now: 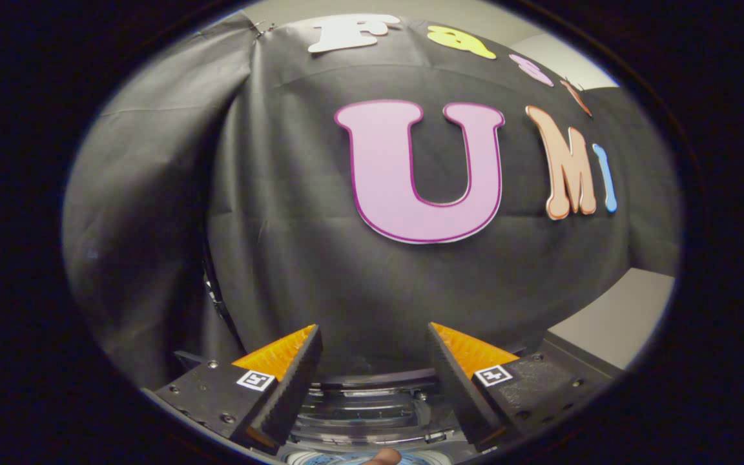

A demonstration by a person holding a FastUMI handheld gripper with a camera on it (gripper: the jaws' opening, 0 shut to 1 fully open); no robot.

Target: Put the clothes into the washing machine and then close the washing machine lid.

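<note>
My gripper (373, 336) is open, its two fingers spread wide with nothing between them. It points at the booth's black cloth wall (320, 245). Low between the fingers I see part of the washing machine (365, 400): a curved rim and clear ribbed plastic, seemingly its lid or tub opening. Below that rim a small orange-brown bit (382, 457) peeks out against something blue; I cannot tell what it is. No clothes are recognisable here.
The black cloth hangs close ahead, folded at the left (152, 213). A pale wall or panel (617, 316) shows at the lower right beside a dark edge (578, 361) behind the right finger.
</note>
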